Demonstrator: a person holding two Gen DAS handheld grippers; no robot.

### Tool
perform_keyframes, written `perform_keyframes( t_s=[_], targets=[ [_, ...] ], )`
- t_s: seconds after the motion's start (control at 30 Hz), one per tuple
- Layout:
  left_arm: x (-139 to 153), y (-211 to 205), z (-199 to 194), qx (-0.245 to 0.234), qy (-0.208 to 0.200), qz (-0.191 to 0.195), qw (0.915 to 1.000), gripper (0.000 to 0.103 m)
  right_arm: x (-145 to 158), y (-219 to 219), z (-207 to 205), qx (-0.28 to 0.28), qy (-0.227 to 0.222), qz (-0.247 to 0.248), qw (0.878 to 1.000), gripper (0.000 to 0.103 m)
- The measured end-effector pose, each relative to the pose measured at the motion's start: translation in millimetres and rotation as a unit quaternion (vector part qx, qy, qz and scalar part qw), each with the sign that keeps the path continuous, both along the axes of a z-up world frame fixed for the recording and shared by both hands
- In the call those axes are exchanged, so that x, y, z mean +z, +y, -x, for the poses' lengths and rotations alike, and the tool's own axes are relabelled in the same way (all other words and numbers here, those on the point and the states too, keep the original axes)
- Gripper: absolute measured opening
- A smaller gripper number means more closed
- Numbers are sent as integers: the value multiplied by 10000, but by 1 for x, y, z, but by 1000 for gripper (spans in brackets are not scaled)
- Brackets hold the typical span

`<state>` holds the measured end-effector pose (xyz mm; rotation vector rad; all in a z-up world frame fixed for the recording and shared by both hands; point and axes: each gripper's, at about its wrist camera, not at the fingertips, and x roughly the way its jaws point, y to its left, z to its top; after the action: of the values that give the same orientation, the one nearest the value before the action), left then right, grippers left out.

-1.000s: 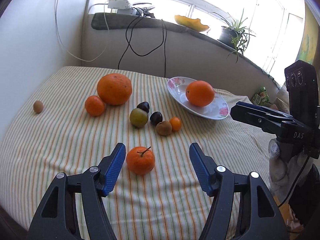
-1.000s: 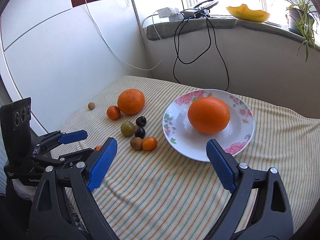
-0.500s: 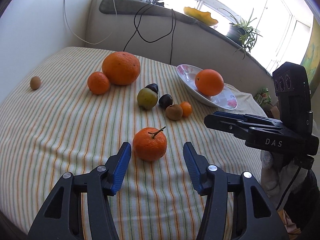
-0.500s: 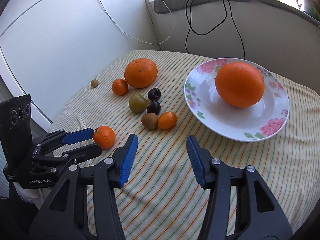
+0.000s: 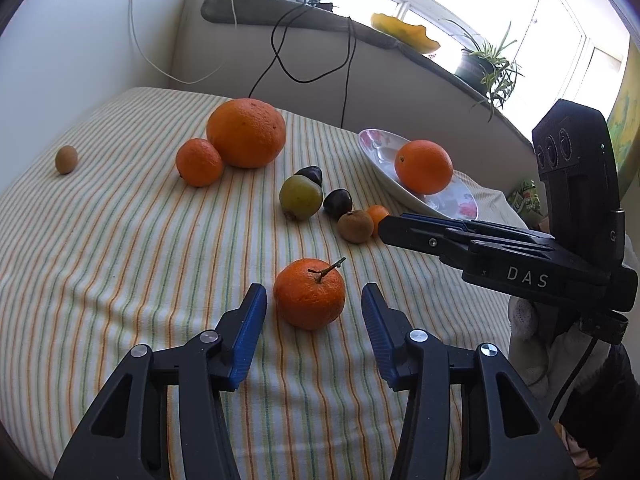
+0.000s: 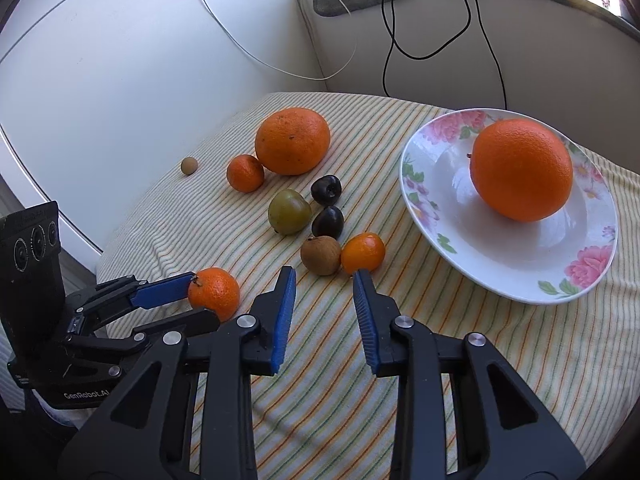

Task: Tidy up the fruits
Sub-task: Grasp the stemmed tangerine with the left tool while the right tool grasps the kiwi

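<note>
A soft, matt striped cloth [image 5: 120,240] in cream, orange and green, lightly wrinkled, covers the table. The round white plate with pink flowers [image 6: 576,276] looks like glossy glazed china and reflects the light. The big orange on the plate [image 6: 520,168] has a finely dimpled skin with a slight sheen; the small stemmed mandarin [image 5: 309,298] is rougher and duller. The two dark plums [image 6: 327,204] are smooth and shiny, the brown round fruit [image 6: 321,255] matt and grainy. The left tongs [image 5: 314,312] and right tongs [image 6: 324,294] are matt black plastic with ribbed blue pads [image 6: 284,316] and bright metal rivets [image 5: 418,335].
</note>
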<state>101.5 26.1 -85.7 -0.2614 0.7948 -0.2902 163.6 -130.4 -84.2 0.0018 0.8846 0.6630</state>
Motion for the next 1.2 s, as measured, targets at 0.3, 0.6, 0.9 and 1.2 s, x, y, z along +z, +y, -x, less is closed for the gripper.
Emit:
perform_keyframes(
  t_s=[0.3,0.6,0.9,1.2],
  targets=[
    [-3,0,-5,-23,21,-9,10000,47,3,32,-12,358,-346,566,9972,31],
    [-6,-2,-10,-14,60,-52,10000,43,-4,44,-14,621,-546,1009,9915,31],
    [-5,-2,-11,-7,45,-27,10000,37,-4,53,-5,845,-960,1749,9763,31],
    [-3,-1,-7,-12,26,0,10000,36,-7,63,-4,1037,-1119,2144,9647,25]
  ],
)
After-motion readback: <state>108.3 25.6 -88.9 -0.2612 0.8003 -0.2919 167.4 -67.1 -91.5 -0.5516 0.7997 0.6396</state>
